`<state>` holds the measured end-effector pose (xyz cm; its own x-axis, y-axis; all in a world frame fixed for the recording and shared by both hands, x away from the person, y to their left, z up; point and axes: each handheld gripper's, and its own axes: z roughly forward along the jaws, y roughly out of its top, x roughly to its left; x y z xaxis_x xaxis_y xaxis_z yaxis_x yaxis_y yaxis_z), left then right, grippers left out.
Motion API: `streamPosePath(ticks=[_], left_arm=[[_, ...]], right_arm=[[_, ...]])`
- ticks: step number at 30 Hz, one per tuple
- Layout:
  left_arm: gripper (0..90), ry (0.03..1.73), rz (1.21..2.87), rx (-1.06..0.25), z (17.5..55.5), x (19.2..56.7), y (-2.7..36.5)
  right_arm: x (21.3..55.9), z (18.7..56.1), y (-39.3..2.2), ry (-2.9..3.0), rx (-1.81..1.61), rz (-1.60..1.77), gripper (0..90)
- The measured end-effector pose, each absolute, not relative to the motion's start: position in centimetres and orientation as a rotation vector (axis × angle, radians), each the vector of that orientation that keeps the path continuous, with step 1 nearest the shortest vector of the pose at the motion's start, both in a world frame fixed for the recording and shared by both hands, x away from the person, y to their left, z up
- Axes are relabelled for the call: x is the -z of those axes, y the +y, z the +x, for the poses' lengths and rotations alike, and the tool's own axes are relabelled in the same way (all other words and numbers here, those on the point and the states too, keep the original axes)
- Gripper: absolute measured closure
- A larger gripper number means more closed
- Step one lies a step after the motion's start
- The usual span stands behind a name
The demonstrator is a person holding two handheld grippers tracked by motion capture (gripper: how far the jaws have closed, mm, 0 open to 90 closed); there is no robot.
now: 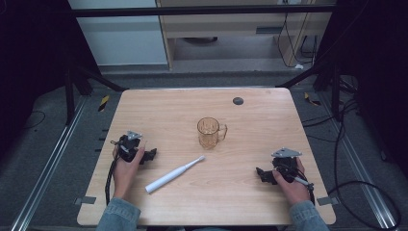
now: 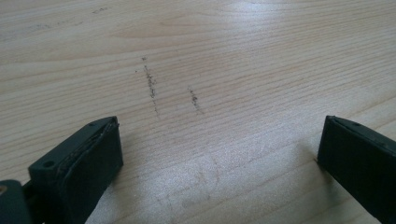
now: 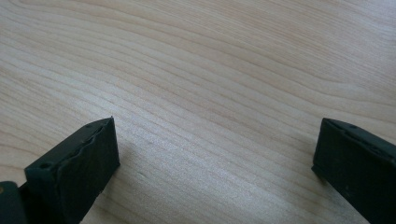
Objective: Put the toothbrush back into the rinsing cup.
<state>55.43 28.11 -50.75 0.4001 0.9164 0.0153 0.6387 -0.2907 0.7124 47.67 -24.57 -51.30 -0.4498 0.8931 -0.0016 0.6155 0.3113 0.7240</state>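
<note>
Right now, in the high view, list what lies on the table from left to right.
left gripper → white electric toothbrush → amber glass mug → right gripper

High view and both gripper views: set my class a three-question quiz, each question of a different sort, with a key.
1. True or false: the white electric toothbrush stands inside the amber transparent glass mug.
2. Which gripper is nearer the toothbrush's handle end? A. left gripper B. right gripper
3. Fill in: in each gripper view the black jaws stand ___ over the light wooden table.

Key
1. False: it lies flat on the table, apart from the mug.
2. A
3. open, with nothing between them.
</note>
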Motion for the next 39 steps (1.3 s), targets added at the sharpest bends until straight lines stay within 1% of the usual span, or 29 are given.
streamPosePath(ticks=[8, 9, 10, 11, 15, 19, 23, 26, 29, 32, 33, 39], left_arm=[[0.0, 1.324, 2.029, -0.580, 55.4, 50.7, 28.1], [1.9, 1.324, 2.029, -0.580, 55.4, 50.7, 28.1], [1.9, 1.322, 2.031, -0.581, 55.2, 50.6, 28.1], [5.5, 1.321, 2.028, -0.616, 54.9, 50.1, 28.2], [5.0, 1.298, 2.006, -0.644, 53.9, 48.8, 28.3], [5.0, 1.273, 2.034, -0.666, 52.8, 47.6, 28.1], [5.1, 1.255, 2.049, -0.644, 52.1, 46.5, 27.9], [4.8, 1.229, 2.091, -0.635, 51.4, 45.5, 27.4], [4.7, 1.214, 2.171, -0.611, 50.4, 44.9, 26.9], [4.6, 1.205, 2.193, -0.591, 49.9, 44.7, 26.9], [5.5, 1.223, 2.179, -0.612, 49.4, 44.3, 27.1], [5.5, 1.196, 2.172, -0.592, 48.6, 43.0, 27.4]], right_arm=[[51.3, 47.8, -24.6, 2.180, -0.934, 1.350, 0.4], [51.3, 47.8, -24.6, 2.181, -0.933, 1.347, 0.4], [51.3, 47.8, -24.6, 2.181, -0.933, 1.347, 0.4], [51.3, 47.8, -24.6, 2.182, -0.932, 1.344, 0.3], [51.3, 47.9, -24.7, 2.183, -0.928, 1.337, 0.3], [51.3, 47.9, -24.7, 2.183, -0.928, 1.336, 0.3], [51.3, 47.9, -24.7, 2.183, -0.928, 1.337, 0.4], [51.3, 47.9, -24.7, 2.183, -0.928, 1.336, 0.3], [51.3, 47.9, -24.6, 2.181, -0.930, 1.340, 0.3], [51.3, 47.9, -24.6, 2.180, -0.930, 1.343, 0.4], [51.3, 47.9, -24.6, 2.178, -0.929, 1.342, 0.3], [51.3, 47.9, -24.6, 2.175, -0.928, 1.346, 0.4]])
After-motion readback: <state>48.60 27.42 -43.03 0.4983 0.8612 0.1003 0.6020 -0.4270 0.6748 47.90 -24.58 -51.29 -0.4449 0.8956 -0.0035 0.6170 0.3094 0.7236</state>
